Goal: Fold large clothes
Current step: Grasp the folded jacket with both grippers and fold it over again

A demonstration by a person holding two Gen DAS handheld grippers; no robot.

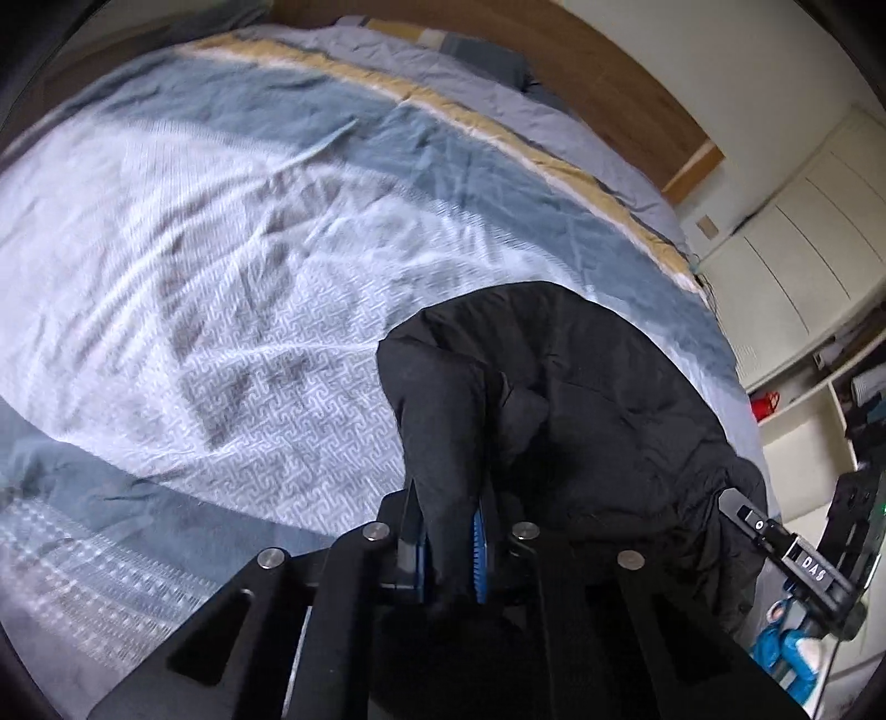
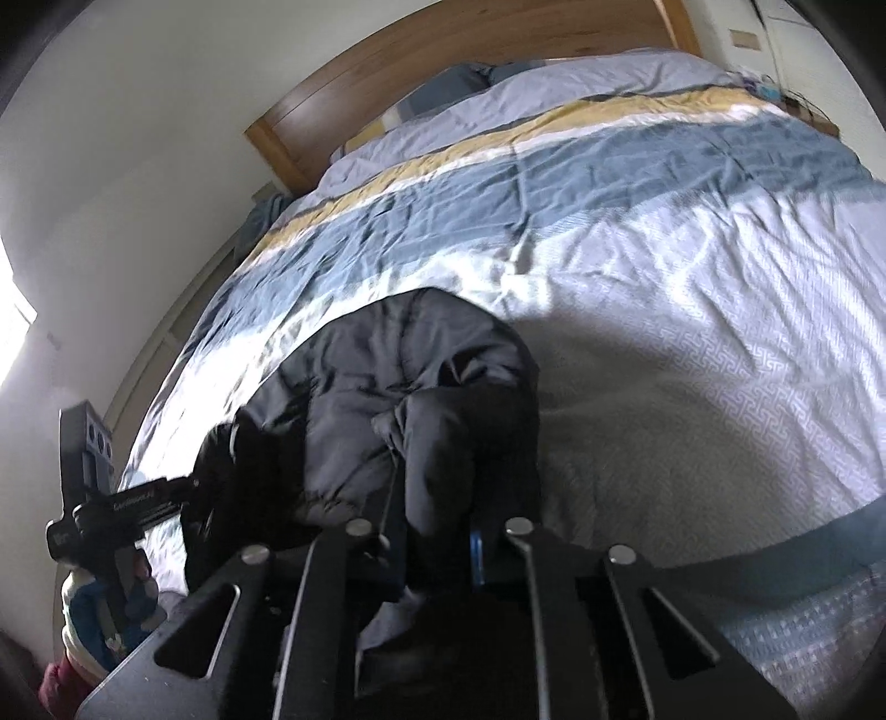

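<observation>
A black padded jacket (image 1: 587,387) lies bunched on the near part of the bed, close to its edge. In the left wrist view my left gripper (image 1: 448,501) is shut on a raised fold of the jacket, with dark cloth pinched between the blue pads. My right gripper (image 1: 742,507) reaches into the jacket's right side. In the right wrist view the jacket (image 2: 387,376) fills the lower middle, and my right gripper (image 2: 434,509) is shut on another fold of it. My left gripper (image 2: 188,490) enters the jacket from the left there.
The bed carries a duvet (image 1: 221,249) with white patterned, blue and yellow bands, and a wooden headboard (image 2: 443,50) stands behind it. White cabinets and shelves (image 1: 803,266) stand beside the bed. A blue and white object (image 1: 792,653) sits low by the bedside.
</observation>
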